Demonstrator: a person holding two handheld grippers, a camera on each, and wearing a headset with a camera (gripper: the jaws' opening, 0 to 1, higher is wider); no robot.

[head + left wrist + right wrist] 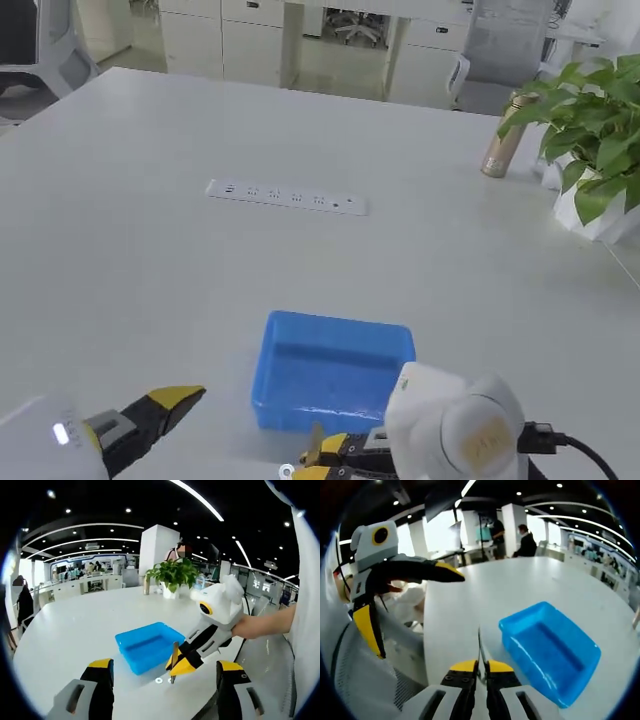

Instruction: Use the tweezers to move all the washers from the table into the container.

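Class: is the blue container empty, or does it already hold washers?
Empty. The container shows a bare blue floor in both gripper views; a washer lies on the table outside it.

White power strip (287, 196), gold bottle (502, 140) beside potted plant (592, 105), grey office chair (497, 45) behind

L gripper (166, 665) jaws wide; R gripper (481, 666) jaws pinch tweezers (479, 641).
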